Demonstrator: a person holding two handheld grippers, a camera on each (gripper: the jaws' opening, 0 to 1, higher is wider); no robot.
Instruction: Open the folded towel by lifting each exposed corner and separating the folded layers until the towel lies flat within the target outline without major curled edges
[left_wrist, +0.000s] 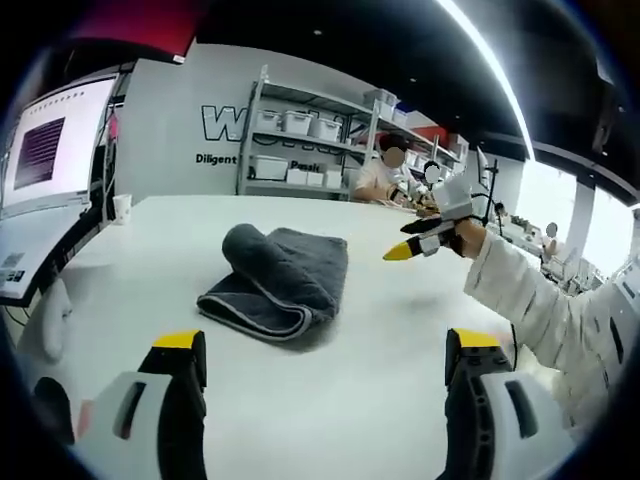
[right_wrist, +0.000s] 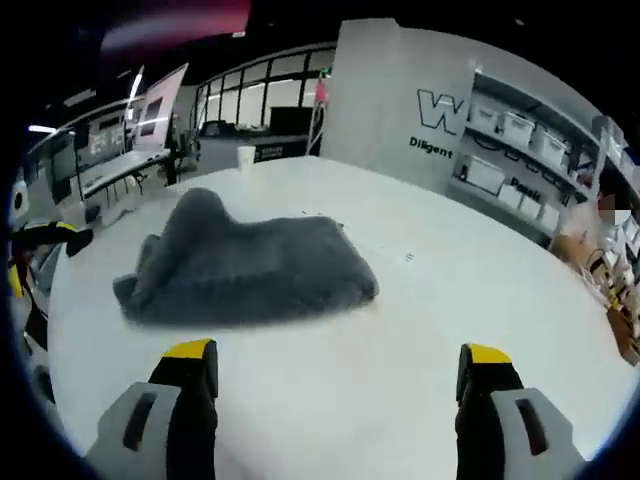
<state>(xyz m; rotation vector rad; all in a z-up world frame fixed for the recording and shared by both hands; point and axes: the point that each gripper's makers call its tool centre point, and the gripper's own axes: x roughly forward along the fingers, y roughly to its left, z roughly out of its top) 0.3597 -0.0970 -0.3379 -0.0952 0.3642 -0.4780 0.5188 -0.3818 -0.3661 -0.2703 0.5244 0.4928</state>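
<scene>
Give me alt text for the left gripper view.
A folded grey towel lies on a white table, past the left gripper, whose jaws stand open. The right gripper hovers beside the towel, touching nothing.

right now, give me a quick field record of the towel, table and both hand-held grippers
towel: grey towel, folded and bunched, lying on the table
table: white table
left hand-held gripper: jaws open, short of the towel, holding nothing
right hand-held gripper: jaws open, short of the towel, holding nothing
task state: towel not yet unfolded

Folded grey towel on white table; left claw gaping.
</scene>
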